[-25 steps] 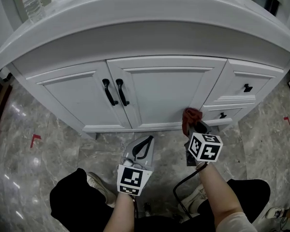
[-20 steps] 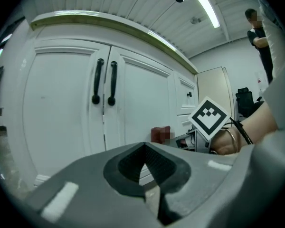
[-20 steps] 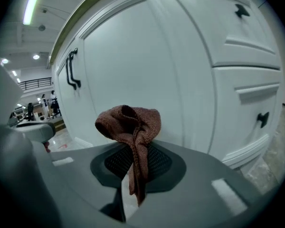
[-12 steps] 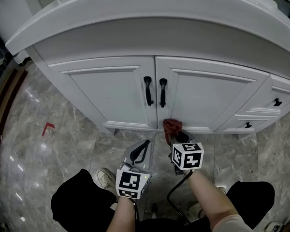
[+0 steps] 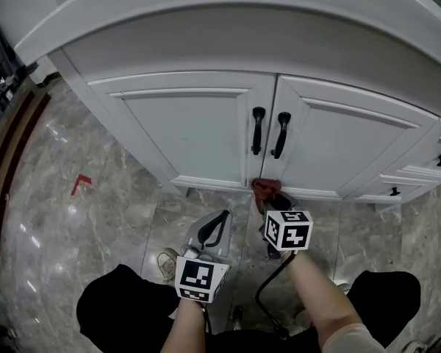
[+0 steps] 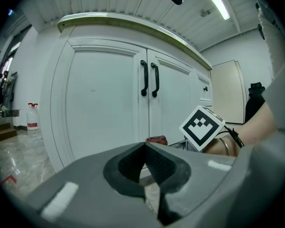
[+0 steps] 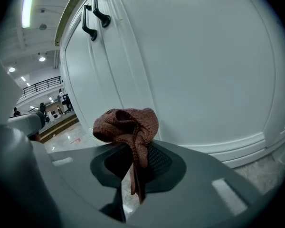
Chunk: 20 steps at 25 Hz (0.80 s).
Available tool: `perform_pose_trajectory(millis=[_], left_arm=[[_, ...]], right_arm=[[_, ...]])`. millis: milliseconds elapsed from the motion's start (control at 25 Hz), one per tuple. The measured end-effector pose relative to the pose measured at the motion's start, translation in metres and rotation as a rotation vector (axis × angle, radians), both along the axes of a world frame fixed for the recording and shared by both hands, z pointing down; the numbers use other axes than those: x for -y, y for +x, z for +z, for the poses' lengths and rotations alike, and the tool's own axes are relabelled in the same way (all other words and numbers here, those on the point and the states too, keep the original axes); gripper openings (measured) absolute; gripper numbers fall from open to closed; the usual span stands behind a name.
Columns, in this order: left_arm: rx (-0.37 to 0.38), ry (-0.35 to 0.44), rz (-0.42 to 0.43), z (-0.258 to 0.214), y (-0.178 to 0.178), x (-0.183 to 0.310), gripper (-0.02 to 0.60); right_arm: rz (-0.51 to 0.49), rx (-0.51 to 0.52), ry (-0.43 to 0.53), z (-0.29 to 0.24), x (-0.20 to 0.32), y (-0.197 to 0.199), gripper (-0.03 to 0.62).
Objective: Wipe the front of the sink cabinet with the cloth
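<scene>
Two grippers sit low before the sink cabinet (image 5: 198,131): the right gripper (image 7: 135,160) has its jaws clamped on the reddish cloth (image 7: 128,122), bunched forward at the bottom rail below the door handles (image 5: 268,132), apparently to rub the white front, while the left gripper (image 6: 145,163), jaws together and empty, hangs aside.

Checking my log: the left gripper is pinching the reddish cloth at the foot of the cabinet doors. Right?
No: the right gripper pinches the reddish cloth at the foot of the cabinet doors, as the right gripper view shows. The left gripper is shut, empty.
</scene>
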<state>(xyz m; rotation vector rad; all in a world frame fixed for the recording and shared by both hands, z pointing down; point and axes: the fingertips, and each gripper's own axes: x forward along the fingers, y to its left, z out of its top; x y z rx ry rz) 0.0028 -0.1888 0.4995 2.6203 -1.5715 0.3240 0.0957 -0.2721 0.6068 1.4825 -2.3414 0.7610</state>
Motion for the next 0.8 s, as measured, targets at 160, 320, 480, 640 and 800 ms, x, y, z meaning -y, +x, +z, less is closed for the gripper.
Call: perform_pose_trajectory(millis=[160,320,480,640,800], left_arm=[[0.000,-0.010,0.013,0.001,0.007,0.000,0.000],[0.002,-0.009,0.031,0.002,0.018,0.002,0.000],[-0.001,-0.012,0.059,0.003,0.036,0.004,0.000],[-0.003,-0.029,0.099,0.006,0.060,0.003,0.000],[-0.017,-0.025,0.118,0.005,0.080,0.006,0.000]], right_arm=[[0.010,-0.008,0.000,0.004,0.002,0.012,0.091],[0.048,-0.016,-0.009,0.007,0.002,0.035,0.091],[0.107,-0.009,-0.022,0.009,0.003,0.068,0.091],[0.141,-0.015,-0.025,0.010,0.000,0.093,0.091],[0.194,-0.016,-0.035,0.012,-0.003,0.122,0.091]])
